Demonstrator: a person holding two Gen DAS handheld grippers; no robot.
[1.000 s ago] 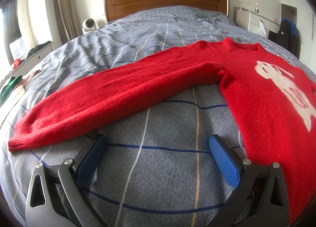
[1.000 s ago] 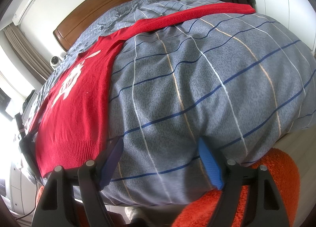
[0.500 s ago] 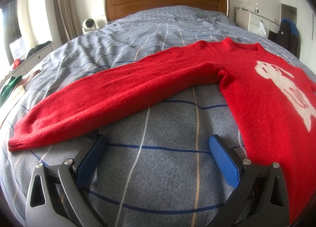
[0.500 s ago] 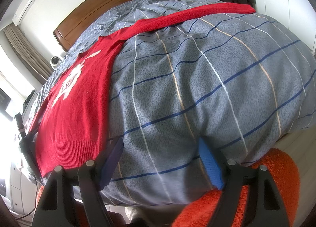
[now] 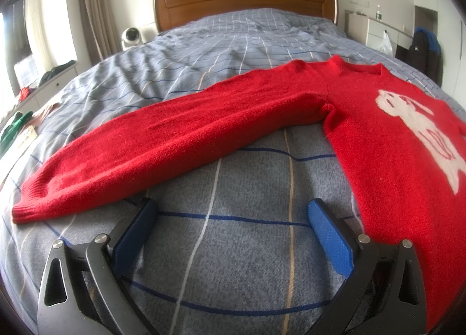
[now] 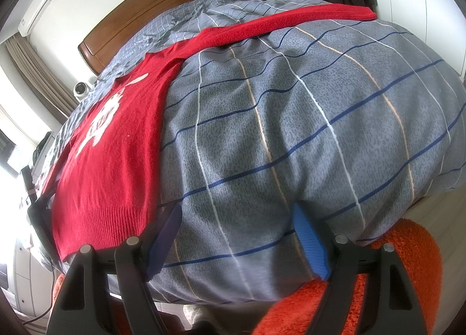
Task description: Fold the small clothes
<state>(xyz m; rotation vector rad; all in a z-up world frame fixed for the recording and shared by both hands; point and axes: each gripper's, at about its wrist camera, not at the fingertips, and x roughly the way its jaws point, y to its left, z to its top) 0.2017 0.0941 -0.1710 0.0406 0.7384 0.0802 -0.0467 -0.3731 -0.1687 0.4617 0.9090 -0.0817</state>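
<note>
Left wrist view: left hand-held gripper [image 5: 230,231] wide open, empty, red sweater [image 5: 393,143] on bed [image 5: 233,44], sleeve [image 5: 174,143] stretching leftward just ahead, nearest; right wrist view: right hand-held gripper [image 6: 237,237] wide open, empty, hem [image 6: 107,226] just left

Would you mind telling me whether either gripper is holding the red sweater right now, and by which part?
Nothing is held. The left gripper and right gripper are both open over the duvet, clear of the red sweater.
</note>
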